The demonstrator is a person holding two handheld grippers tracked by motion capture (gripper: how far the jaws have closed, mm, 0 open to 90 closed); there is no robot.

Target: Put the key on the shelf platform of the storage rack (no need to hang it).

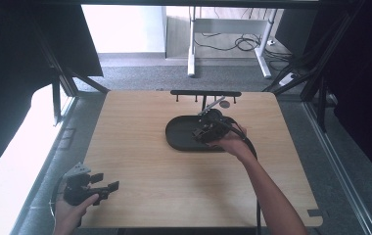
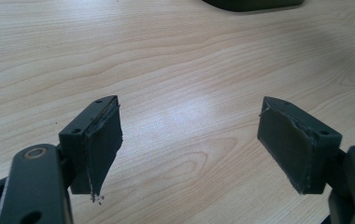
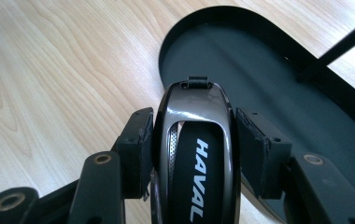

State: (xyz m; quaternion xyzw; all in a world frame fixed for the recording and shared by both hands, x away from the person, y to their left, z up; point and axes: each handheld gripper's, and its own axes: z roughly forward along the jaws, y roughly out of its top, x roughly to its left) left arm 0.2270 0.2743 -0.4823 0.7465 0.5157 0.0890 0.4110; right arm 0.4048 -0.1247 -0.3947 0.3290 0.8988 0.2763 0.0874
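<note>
Your right gripper (image 3: 192, 140) has the key fob (image 3: 195, 154) pinched between both jaws, pads pressed to its sides, its looped tip poking out past them. You're holding it over the near rim of the black tray (image 3: 278, 88), mid-table. Your left gripper (image 2: 189, 144) sits wide apart over bare table (image 2: 166, 60) at the near left corner, nothing between its jaws, well away from the fob.
</note>
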